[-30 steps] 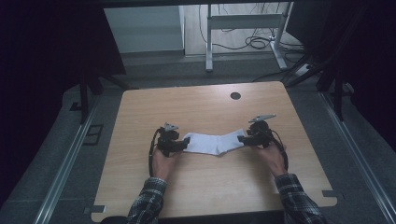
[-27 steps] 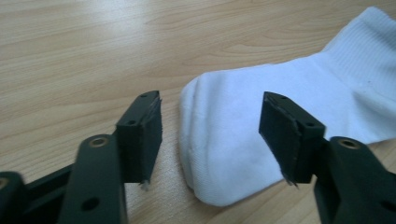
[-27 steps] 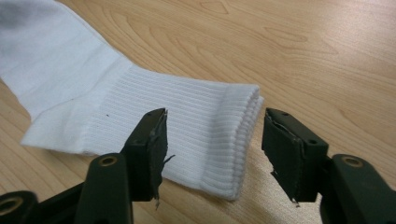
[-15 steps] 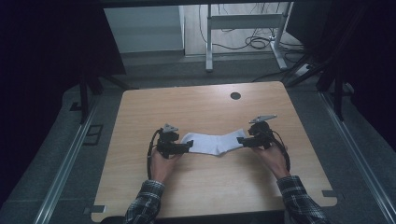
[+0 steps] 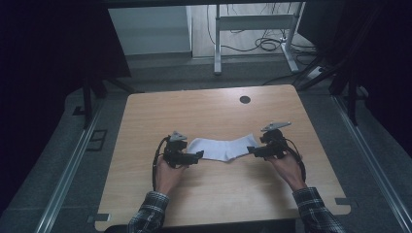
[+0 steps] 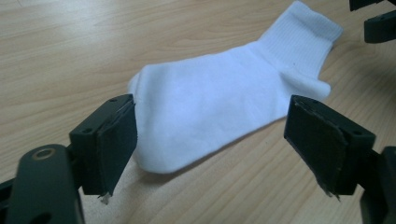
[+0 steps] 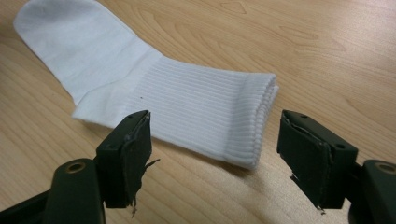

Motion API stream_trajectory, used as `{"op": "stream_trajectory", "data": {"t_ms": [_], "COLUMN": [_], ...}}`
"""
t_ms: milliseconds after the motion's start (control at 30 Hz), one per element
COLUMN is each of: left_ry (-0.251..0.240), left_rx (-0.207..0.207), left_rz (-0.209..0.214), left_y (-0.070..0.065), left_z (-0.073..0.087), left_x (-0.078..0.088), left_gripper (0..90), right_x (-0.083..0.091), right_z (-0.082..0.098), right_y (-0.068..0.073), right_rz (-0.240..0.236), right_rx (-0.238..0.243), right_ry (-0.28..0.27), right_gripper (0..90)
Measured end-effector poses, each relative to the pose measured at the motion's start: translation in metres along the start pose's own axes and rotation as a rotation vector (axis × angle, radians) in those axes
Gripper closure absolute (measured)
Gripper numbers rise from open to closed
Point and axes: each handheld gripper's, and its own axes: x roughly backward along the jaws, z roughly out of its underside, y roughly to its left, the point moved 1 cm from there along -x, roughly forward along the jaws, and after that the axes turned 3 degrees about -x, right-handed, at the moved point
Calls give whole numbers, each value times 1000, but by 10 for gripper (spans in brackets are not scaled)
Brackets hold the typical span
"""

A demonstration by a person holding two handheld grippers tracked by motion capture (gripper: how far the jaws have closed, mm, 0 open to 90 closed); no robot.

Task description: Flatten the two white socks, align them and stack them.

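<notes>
A white sock [image 5: 223, 147] lies flat on the wooden table [image 5: 209, 111], between my two grippers. My left gripper [image 5: 197, 155] is at its toe end [image 6: 159, 154]. Its jaws have just been opening and stand wide, pads [image 6: 119, 140] clear of the fabric. My right gripper [image 5: 252, 149] is at the ribbed cuff [image 7: 243, 121]. Its jaws have also just been opening, and the cuff lies just ahead of them, untouched. In the left gripper view [image 6: 217, 135] the right gripper's black jaws [image 6: 378, 25] show beyond the cuff. The right gripper view [image 7: 219, 140] shows the sock running away to the upper left.
A dark round hole [image 5: 245, 99] sits in the tabletop near its far edge. Beyond the table stand a metal desk frame [image 5: 252, 22] and floor cables [image 5: 267, 44]. Rails run along both sides of the table [image 5: 73, 165].
Both grippers' jaws have widened and let go of the sock's ends, and the sock now lies loose on the table. The hands have stayed almost in place.
</notes>
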Motion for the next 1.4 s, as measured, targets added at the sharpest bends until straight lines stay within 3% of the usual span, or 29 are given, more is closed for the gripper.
{"op": "stream_trajectory", "data": {"t_ms": [267,533,800,1100,1400], "left_ry": [3,-15,-37,-44,-31], "left_rx": [-57,-81,-74,-86,-93], "left_rz": [-17,-19,-5,-19,-37], "left_y": [-8,-14,-16,-16,-19], "left_z": [4,8,19,37,62], "left_x": [11,26,42,57,64], "left_gripper": [134,129,129,128,128], "right_x": [11,30,49,70,74], "right_z": [3,8,16,30,55], "right_y": [7,13,14,12,10], "right_rz": [-13,-23,-20,2,24], "right_rx": [40,69,80,89,70], "right_ry": [-9,-38,-38,-49,-50], "right_gripper": [181,114,97,99,100]}}
